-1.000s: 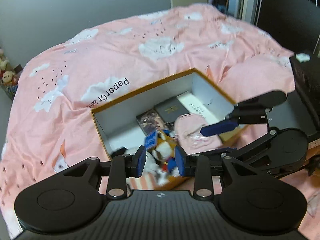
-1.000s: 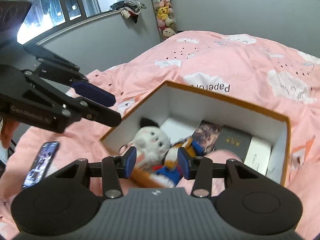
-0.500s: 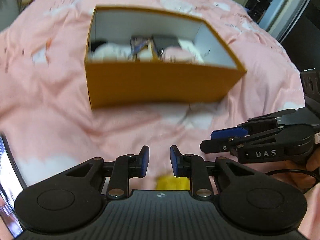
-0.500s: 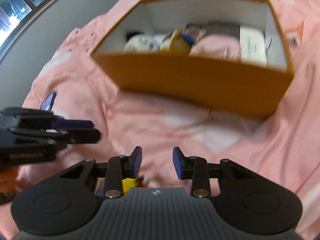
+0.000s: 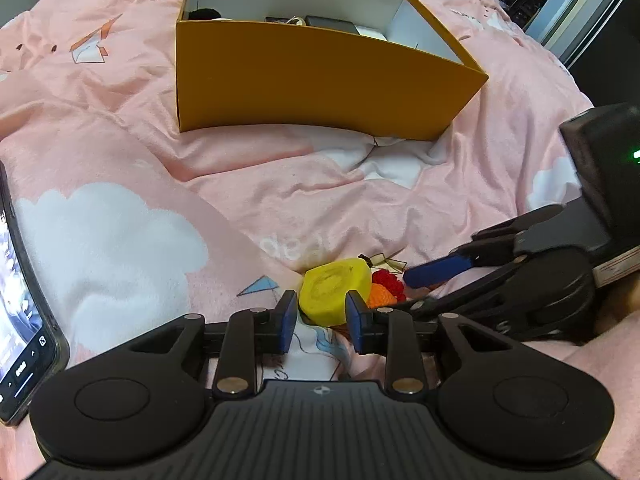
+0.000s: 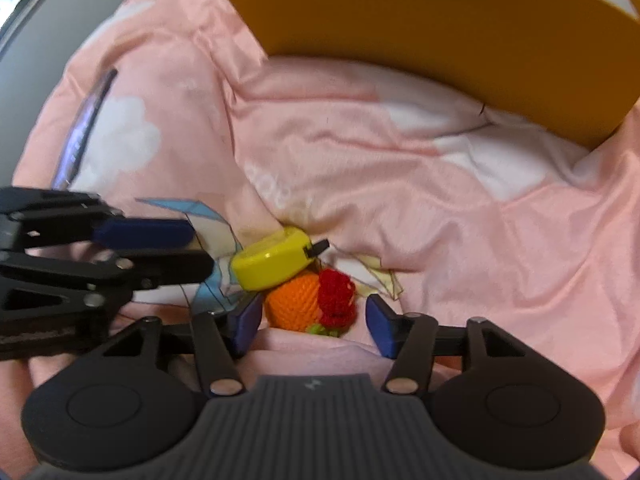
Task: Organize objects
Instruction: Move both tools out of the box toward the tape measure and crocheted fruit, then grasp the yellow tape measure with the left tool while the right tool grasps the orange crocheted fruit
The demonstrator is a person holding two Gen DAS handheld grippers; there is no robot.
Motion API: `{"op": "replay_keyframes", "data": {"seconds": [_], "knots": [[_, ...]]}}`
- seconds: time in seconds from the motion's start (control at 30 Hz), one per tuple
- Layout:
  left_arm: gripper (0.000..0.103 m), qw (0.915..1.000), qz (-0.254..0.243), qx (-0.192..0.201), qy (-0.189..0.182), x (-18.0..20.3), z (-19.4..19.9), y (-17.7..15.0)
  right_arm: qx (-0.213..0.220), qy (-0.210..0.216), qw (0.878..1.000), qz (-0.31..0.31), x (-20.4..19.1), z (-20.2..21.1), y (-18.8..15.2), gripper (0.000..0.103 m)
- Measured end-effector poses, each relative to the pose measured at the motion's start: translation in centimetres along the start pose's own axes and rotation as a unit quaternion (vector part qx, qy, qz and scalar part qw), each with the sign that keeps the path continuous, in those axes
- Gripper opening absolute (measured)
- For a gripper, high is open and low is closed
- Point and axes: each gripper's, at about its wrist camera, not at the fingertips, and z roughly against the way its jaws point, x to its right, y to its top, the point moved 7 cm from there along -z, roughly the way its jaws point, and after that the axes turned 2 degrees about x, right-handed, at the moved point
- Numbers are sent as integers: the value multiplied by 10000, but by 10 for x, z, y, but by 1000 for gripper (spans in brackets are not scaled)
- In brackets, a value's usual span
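The left gripper point(image 5: 322, 318) pointed steeply down at the bed, its jaws opening, with the yellow round plastic tape measure point(image 5: 335, 292) between the blue pads point(image 5: 289, 320); the pads stood just beside its sides, and no pinch was evident. The right gripper point(image 6: 312, 322), immediately to the right of the left one, likewise had its jaws opening, spread around the orange crocheted ball with a red knitted top point(image 6: 310, 306), neither pad pressing on it. The tape measure lay partly on top of that crocheted piece, the two touching. Ahead of both grippers, well apart across the pink cloud-print duvet point(image 5: 280, 200), stood the open orange cardboard box point(image 5: 320, 80), already holding several items. A black smartphone point(image 5: 20, 312) lay to the far left of the left gripper. Risk: because the two objects overlapped and the grippers worked almost side by side, closing one gripper would probably displace the other object, or the fingers could collide; the soft duvet could also let either object sink or roll clear.
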Motion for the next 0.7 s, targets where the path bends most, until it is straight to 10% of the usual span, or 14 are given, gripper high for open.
{"op": "replay_keyframes", "data": {"seconds": [0.43,0.7], "knots": [[36,10000,-44,2,39,-1,-3,-2,-141,49,9999,63,-1,-18,-1,53],[45,9993,-267,134,-207,4,-6,7,681,-350,9970,149,6,10,15,53]]}}
